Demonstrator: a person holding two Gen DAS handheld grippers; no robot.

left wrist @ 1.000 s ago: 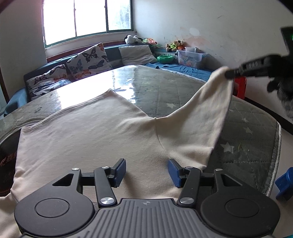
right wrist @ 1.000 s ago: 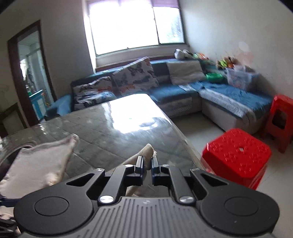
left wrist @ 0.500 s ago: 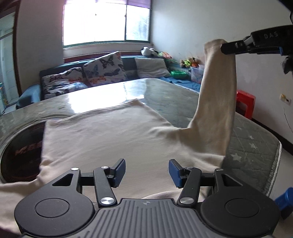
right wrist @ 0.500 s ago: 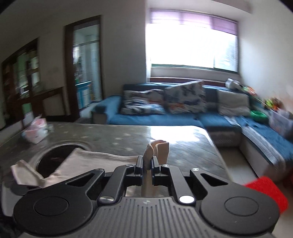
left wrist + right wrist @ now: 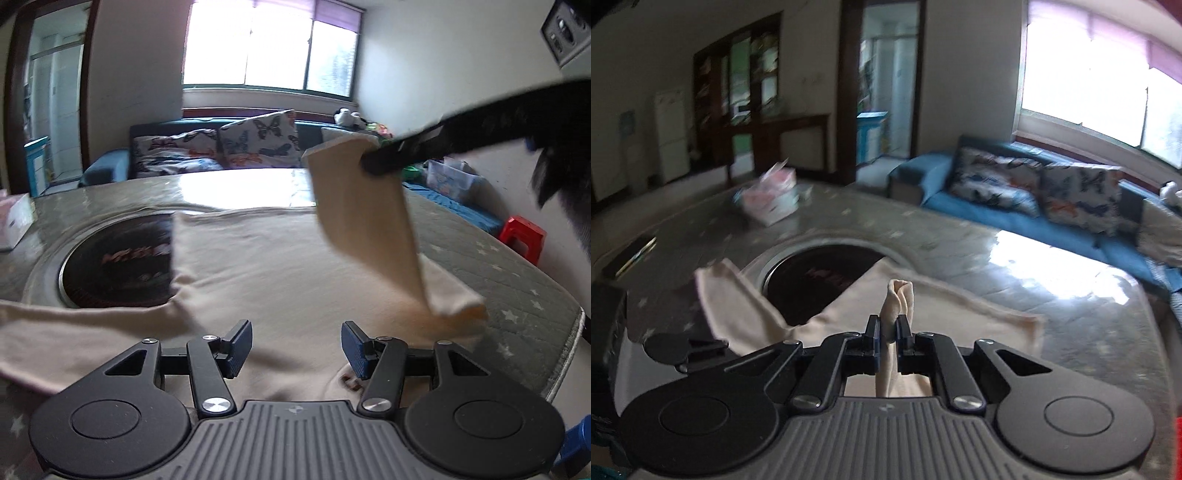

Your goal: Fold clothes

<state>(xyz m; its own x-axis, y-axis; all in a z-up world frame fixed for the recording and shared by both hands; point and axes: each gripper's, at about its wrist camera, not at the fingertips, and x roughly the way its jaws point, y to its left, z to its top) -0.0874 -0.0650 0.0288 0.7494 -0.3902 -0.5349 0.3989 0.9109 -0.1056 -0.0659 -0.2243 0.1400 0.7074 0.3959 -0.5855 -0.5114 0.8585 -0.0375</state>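
Observation:
A cream long-sleeved shirt [image 5: 280, 266] lies spread on the grey star-patterned table [image 5: 517, 280]. My left gripper [image 5: 297, 345] is open and empty, just above the shirt's near edge by the collar. My right gripper [image 5: 888, 332] is shut on the cuff of the right sleeve [image 5: 899, 295]. In the left wrist view the right gripper [image 5: 373, 164] holds that sleeve [image 5: 365, 221] up in the air, over the shirt's body. The other sleeve [image 5: 74, 325] lies stretched out to the left.
A round dark inset [image 5: 110, 262] sits in the table, partly under the shirt. A pink tissue box [image 5: 772, 197] and a dark phone [image 5: 631, 254] lie at the table's far side. A blue sofa [image 5: 1015, 210] and a red stool [image 5: 522, 238] stand beyond the table.
My right gripper has swung the held sleeve from out at the right, up and leftward over the shirt's body. My left gripper has stayed open near the shirt's near edge.

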